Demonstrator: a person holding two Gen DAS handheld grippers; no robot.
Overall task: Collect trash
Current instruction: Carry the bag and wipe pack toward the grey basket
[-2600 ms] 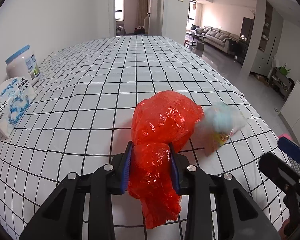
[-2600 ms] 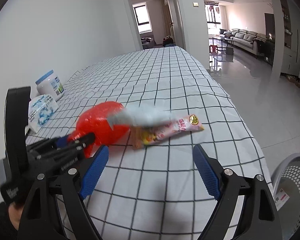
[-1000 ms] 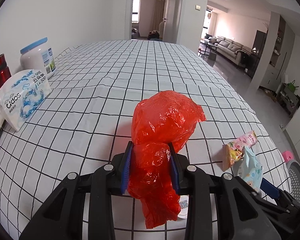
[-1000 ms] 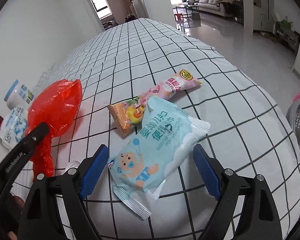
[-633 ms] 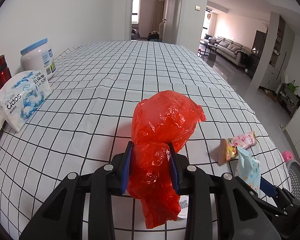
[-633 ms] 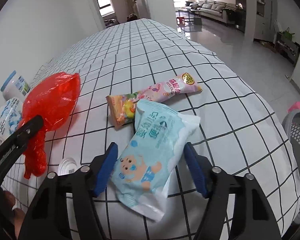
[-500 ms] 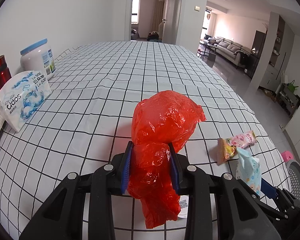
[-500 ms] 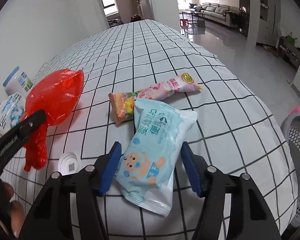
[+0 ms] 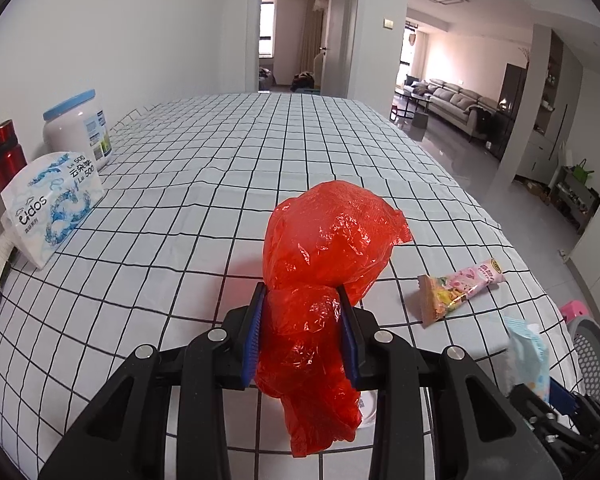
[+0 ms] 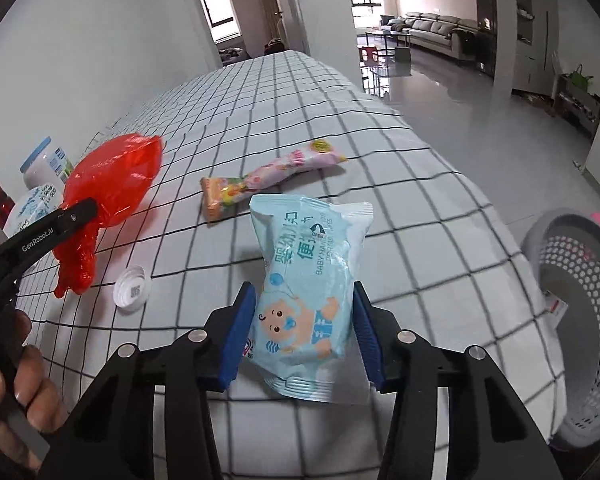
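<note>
While right tongs [image 10: 305,332] close on wipes pack [image 10: 308,276], basket [image 10: 580,320] beside table edge [image 10: 496,216]

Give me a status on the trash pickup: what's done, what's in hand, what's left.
Done: nothing clearly binned yet; only a scrap shows inside the grey basket. In hand: the left hand-held gripper clamps the red plastic bag; the right hand-held gripper is closing on the blue wipes pack, lifted off the checked tablecloth. Left: the pink snack wrapper and the white cap lie on the table.
</note>
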